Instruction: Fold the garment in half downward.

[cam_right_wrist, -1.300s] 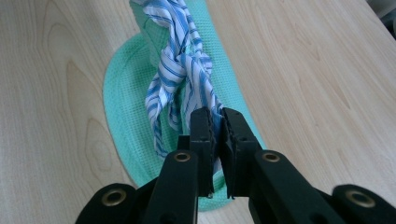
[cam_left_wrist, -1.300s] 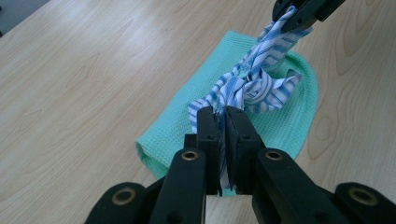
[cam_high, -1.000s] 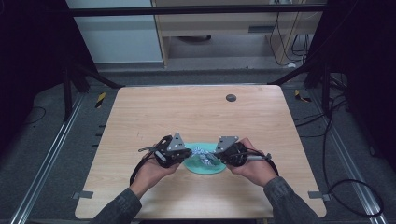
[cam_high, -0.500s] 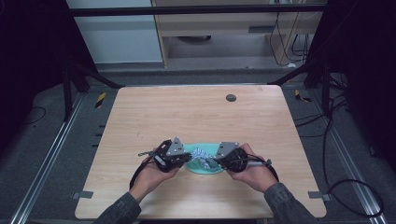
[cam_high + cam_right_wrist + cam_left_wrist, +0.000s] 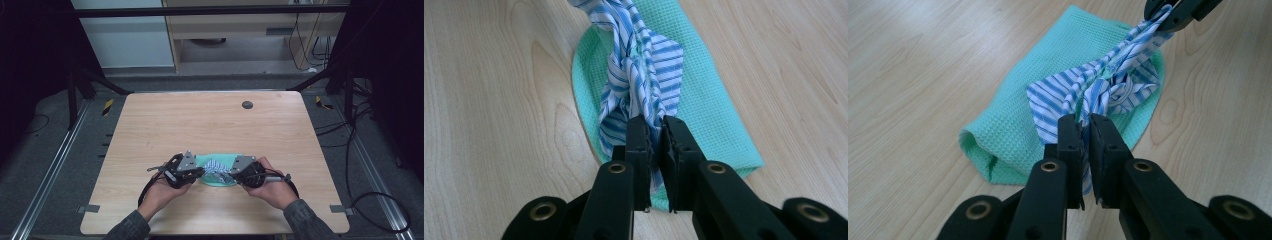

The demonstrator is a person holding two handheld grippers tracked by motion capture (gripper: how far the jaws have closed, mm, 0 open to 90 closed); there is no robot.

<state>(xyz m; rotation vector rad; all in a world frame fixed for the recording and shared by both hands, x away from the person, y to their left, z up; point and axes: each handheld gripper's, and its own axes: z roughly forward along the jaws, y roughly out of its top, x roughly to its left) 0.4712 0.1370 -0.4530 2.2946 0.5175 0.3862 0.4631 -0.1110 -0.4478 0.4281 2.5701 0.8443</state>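
Both hand-held grippers, left (image 5: pixel 1086 125) and right (image 5: pixel 655 127), clench opposite ends of the striped cloth (image 5: pixel 1098 85) stretched between them above the green towel (image 5: pixel 1013 125).

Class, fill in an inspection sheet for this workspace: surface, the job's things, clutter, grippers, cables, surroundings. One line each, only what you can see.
Surface: wooden table, bare apart from the items listed.
Job's things: striped cloth, bunched and stretched between both grippers; it hangs over a green cloth lying flat on the table.
Clutter: one small dark round thing near the far edge; what it is cannot be told.
Grippers: left gripper shut on one end of the striped cloth; right gripper shut on the other end.
Cables: one trails from each gripper; more lie on the floor to the right.
Surroundings: dark frame, floor rails, cabinet behind the table.
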